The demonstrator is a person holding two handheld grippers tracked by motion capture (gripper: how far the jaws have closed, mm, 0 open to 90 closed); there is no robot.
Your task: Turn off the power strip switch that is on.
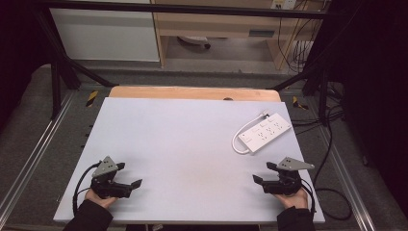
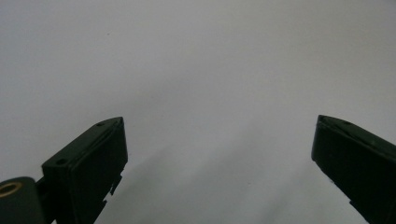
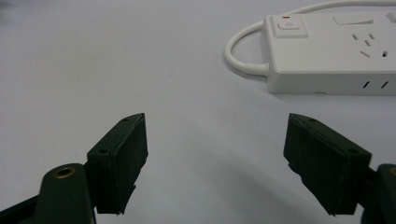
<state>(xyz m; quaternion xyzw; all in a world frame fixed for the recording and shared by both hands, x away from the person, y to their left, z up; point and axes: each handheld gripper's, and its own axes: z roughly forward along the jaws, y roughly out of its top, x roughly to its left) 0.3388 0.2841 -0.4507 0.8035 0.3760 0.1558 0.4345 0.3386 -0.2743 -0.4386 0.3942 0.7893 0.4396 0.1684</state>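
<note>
On a pale table, white power strip far right, left claw and right claw both wide open, empty

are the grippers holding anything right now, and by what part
Nothing is held. The left gripper and right gripper are both open and empty; the power strip lies untouched on the table.

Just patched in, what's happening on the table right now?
Nothing is being handled yet. A person holds a tool in each hand near the front edge of the white table: the left tool and the right tool, both with jaws wide open and empty. The one object on the table is a white power strip with its cord looped beside it, lying toward the far right. It sits ahead of the right tool, apart from it and untouched.
</note>
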